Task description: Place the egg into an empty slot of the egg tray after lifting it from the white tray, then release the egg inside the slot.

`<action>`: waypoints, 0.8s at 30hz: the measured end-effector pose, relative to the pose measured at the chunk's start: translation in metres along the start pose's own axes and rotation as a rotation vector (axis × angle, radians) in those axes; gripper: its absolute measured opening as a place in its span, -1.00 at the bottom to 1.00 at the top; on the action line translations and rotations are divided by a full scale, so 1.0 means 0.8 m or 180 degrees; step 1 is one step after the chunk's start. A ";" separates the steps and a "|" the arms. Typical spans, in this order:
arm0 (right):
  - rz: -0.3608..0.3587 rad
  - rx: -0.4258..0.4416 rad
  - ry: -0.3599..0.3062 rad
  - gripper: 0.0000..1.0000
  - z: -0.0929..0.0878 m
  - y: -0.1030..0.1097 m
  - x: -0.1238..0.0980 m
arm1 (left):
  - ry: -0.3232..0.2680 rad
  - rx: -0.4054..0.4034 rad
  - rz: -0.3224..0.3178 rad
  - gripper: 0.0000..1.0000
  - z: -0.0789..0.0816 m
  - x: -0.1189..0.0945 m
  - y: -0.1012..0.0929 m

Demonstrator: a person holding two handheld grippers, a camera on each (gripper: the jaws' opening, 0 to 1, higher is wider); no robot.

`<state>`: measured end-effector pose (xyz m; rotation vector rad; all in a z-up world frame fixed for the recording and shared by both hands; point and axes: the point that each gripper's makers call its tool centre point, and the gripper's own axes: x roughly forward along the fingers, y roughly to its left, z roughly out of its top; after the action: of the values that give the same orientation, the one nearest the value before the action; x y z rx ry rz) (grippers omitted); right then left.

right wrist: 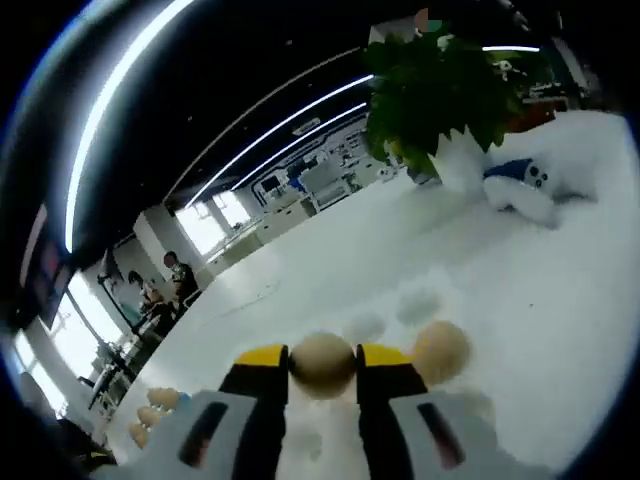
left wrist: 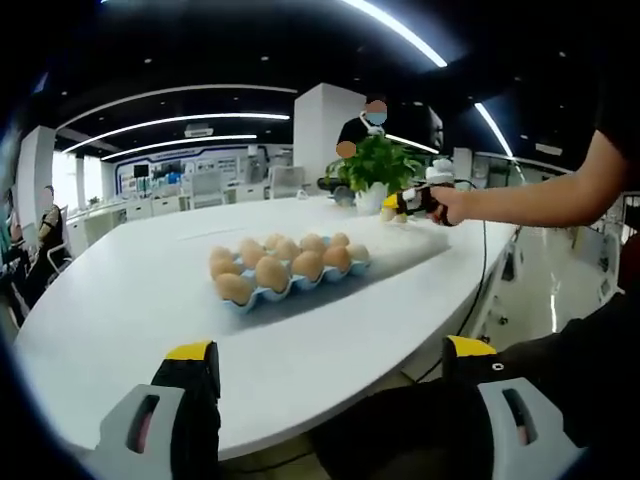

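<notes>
Here, right gripper (right wrist: 322, 372) jaws clamp an egg (right wrist: 321, 364); left gripper (left wrist: 330, 365) faces the egg tray (left wrist: 290, 283).

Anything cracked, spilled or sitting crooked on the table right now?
Nothing stands out. The eggs sit upright in the blue egg tray, with no visible cracks or spills on the white table. The right gripper holds one egg squarely between its jaws; another egg lies beside it.

- A white table (left wrist: 140, 300) spreads wide.
- A leafy potted plant (left wrist: 378, 165) stands at its far end.
- A small white and blue toy (right wrist: 522, 185) lies beside the plant.
- Ceiling light strips (left wrist: 180, 120) glow overhead.
</notes>
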<state>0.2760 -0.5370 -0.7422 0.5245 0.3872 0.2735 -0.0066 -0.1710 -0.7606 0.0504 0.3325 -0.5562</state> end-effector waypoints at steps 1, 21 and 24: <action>0.0007 0.0014 0.0005 -0.48 -0.001 0.002 0.001 | -0.0001 0.0000 0.0000 0.87 0.000 0.000 0.000; 0.0451 0.0866 0.0380 -0.47 -0.059 0.110 0.040 | -0.0104 -0.0058 0.0078 0.87 0.003 -0.007 0.012; 0.0592 0.1026 0.0465 -0.47 -0.075 0.142 0.047 | -0.0114 -0.0090 0.0104 0.87 0.001 -0.011 0.016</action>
<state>0.2671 -0.4034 -0.7401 0.8622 0.5296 0.4340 -0.0065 -0.1561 -0.7577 0.0185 0.3041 -0.5193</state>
